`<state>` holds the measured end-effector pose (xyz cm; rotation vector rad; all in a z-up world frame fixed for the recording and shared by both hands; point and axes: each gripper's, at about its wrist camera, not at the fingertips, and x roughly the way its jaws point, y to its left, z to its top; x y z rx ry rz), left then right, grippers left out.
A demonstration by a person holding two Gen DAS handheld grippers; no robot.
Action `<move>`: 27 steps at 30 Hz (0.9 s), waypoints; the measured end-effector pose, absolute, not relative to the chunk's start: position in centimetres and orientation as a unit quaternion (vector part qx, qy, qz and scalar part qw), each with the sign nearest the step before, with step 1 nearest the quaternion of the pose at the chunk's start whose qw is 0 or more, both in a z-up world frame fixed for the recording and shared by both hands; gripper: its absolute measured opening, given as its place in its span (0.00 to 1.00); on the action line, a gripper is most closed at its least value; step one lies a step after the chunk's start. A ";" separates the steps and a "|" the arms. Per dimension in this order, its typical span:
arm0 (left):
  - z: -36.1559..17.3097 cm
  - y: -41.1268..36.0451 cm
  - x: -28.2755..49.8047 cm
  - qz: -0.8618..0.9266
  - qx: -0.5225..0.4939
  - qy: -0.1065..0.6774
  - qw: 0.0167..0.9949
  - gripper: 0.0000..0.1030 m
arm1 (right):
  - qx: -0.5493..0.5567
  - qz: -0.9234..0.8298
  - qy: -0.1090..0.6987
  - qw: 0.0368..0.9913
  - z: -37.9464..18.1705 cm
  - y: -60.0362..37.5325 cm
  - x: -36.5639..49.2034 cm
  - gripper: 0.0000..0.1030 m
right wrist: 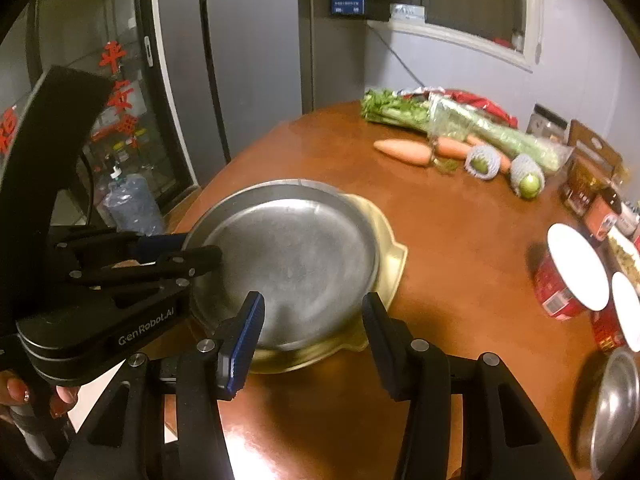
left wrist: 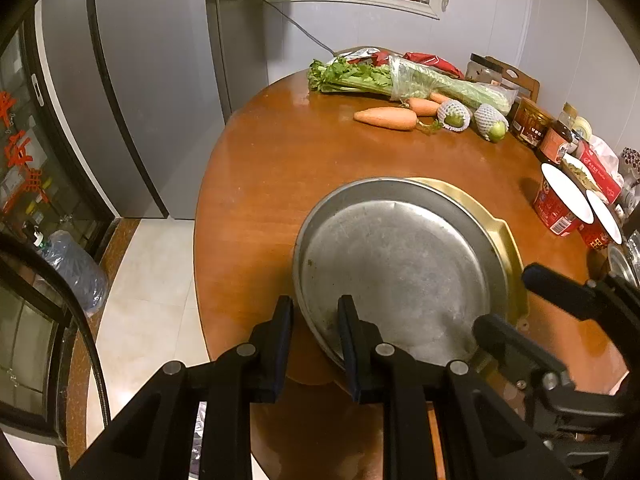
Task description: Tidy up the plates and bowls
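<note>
Plates are sitting stacked near my edge of the round wooden table (left wrist: 280,152): a steel plate (left wrist: 400,264) is lying on top of a golden plate (left wrist: 510,248), whose rim is showing only on the far and right sides.

My left gripper (left wrist: 314,320) is pinching the near-left rim of the steel plate — the jaws are pressed together on it, one finger inside and one outside. My right gripper (right wrist: 314,312) is standing spread, holding nothing, with the near edge of the stack between its fingers.

To do this step well, I think I should be keeping the left pinch firm and the plate level, so it is not sliding off the golden one, and bringing the right jaws over the near rim before closing.

Further back on the table, celery (left wrist: 360,76), carrots (left wrist: 386,118) and fruits in foam nets (left wrist: 454,116) are lying; jars and red noodle cups (right wrist: 568,276) are standing at the right — and a small steel dish (right wrist: 616,404) too. Behind, a grey fridge and a tiled floor are showing.
</note>
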<state>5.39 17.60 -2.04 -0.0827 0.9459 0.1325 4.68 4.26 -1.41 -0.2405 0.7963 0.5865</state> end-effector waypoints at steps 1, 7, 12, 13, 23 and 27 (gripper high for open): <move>-2.0 17.6 5.4 0.063 -0.039 0.455 0.888 0.22 | -0.115 0.279 0.379 0.875 -1.3 4.2 4.6 0.51; -2.0 17.2 5.4 0.059 -0.039 0.454 0.888 0.22 | -0.095 0.277 0.379 0.878 -0.9 3.4 4.9 0.54; -1.5 17.4 5.0 0.052 -0.051 0.446 0.892 0.31 | -0.074 0.267 0.389 0.879 -1.0 2.5 5.4 0.57; -1.4 17.5 5.0 0.050 -0.055 0.445 0.893 0.33 | -0.071 0.265 0.390 0.879 -1.0 2.4 5.4 0.57; -2.1 17.8 5.9 0.038 -0.072 0.452 0.888 0.43 | -0.025 0.247 0.430 0.868 -2.2 0.9 7.0 0.58; -2.4 17.3 6.3 0.038 -0.067 0.452 0.888 0.48 | -0.008 0.251 0.451 0.856 -3.1 1.0 7.7 0.59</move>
